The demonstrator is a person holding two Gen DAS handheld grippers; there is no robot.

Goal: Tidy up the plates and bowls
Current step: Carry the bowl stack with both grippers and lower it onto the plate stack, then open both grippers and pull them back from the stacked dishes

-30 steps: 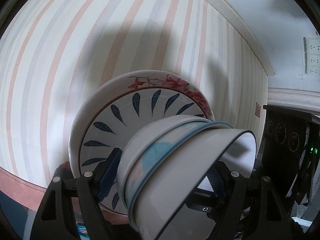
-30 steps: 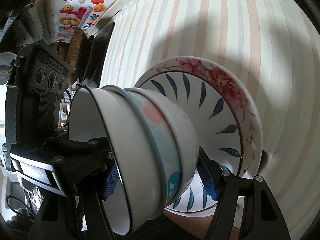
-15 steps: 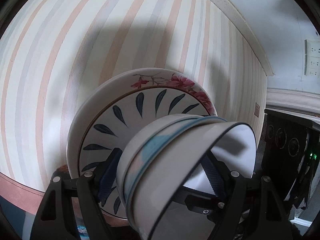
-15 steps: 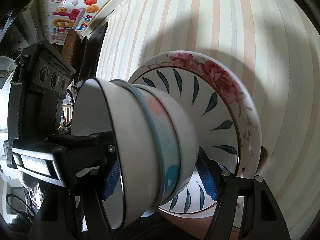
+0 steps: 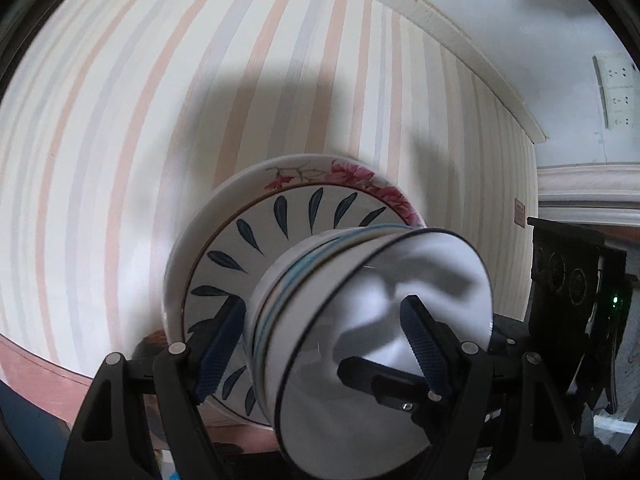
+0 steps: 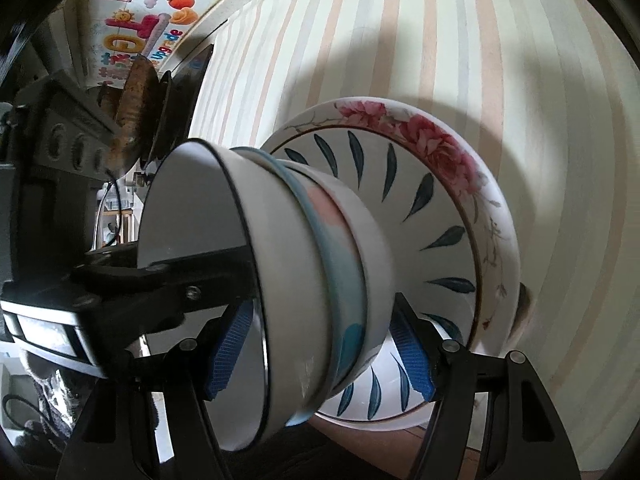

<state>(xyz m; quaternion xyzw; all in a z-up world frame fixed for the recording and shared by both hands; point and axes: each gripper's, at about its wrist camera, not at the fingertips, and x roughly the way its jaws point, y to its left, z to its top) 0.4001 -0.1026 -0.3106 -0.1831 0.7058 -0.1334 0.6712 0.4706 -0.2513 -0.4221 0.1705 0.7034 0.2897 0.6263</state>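
A stack of nested bowls (image 5: 384, 320) (image 6: 288, 276) sits on a leaf-patterned plate (image 5: 280, 224) (image 6: 404, 184), which lies in a larger rose-rimmed plate (image 5: 352, 172) (image 6: 436, 136). The white bowl with a dark rim is outermost, a blue-rimmed bowl under it. My left gripper (image 5: 320, 344) straddles the bowl stack, blue pads on either side. My right gripper (image 6: 320, 352) straddles it from the opposite side. Both look closed on the bowls. The whole stack is seen tilted against the striped tablecloth (image 5: 160, 120).
The striped cloth (image 6: 520, 60) covers the table. The other gripper's black body (image 5: 576, 280) (image 6: 60, 184) is close beside the stack. A wall with sockets (image 5: 616, 92) lies beyond the table; a dark pan-like object (image 6: 136, 108) and colourful stickers are at upper left.
The view has tipped and shifted: the stack and plates now sit lower and further right in the left view, with more of the top bowl's inside showing. Both grips are unchanged.
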